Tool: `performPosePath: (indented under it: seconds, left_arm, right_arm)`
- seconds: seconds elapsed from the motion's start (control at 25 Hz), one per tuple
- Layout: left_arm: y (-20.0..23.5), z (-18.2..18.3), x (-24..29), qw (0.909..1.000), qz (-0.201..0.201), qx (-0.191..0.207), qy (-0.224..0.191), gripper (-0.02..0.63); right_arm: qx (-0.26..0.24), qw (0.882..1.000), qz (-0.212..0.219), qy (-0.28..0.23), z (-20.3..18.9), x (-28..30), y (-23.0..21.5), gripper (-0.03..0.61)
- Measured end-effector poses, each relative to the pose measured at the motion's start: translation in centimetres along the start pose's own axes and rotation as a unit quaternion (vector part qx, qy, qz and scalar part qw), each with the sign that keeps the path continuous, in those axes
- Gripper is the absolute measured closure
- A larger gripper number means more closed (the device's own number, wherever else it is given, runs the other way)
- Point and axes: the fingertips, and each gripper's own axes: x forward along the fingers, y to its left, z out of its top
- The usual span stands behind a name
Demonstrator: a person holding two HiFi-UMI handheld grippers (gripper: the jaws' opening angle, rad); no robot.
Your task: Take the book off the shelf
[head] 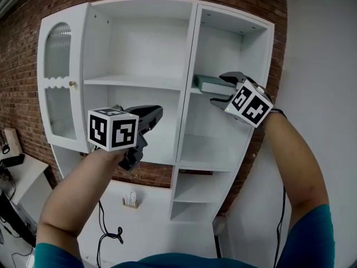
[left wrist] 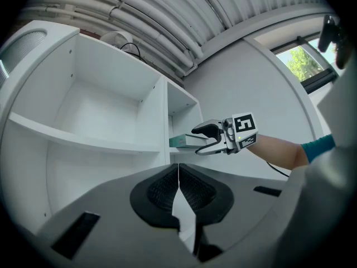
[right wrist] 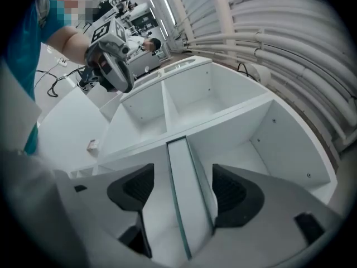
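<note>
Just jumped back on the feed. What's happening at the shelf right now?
A person stands at the white shelf unit with a gripper in each hand. The right gripper is open, and the book, lying flat in the right-hand compartment, sits between its jaws, not yet clamped. The left gripper is shut and empty, held in front of the left compartment.

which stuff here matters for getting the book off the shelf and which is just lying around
For the job:
book, flat on the shelf
right gripper, open, book between its jaws

Just about:
left gripper, shut, empty
small box on the lower ledge
cable
cabinet door
</note>
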Motion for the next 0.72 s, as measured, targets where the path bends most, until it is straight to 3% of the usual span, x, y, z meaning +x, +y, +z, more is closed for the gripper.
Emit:
performPosePath:
  seconds: [0.48,0.72]
  left_arm:
    - [2.0,-0.5,0.0,0.9999,0.013,-0.002,0.004,0.595]
    - [2.2,-0.7,0.6,0.9999,0.012,-0.002,0.007,0.595]
  right_arm:
    - [-0.053,0.996,0.015,0.075,-2.6,4.4,-0.9,0.282]
    - [-0.108,0.985,0.028,0.128,-4.3,5.9,-0.2,0.282]
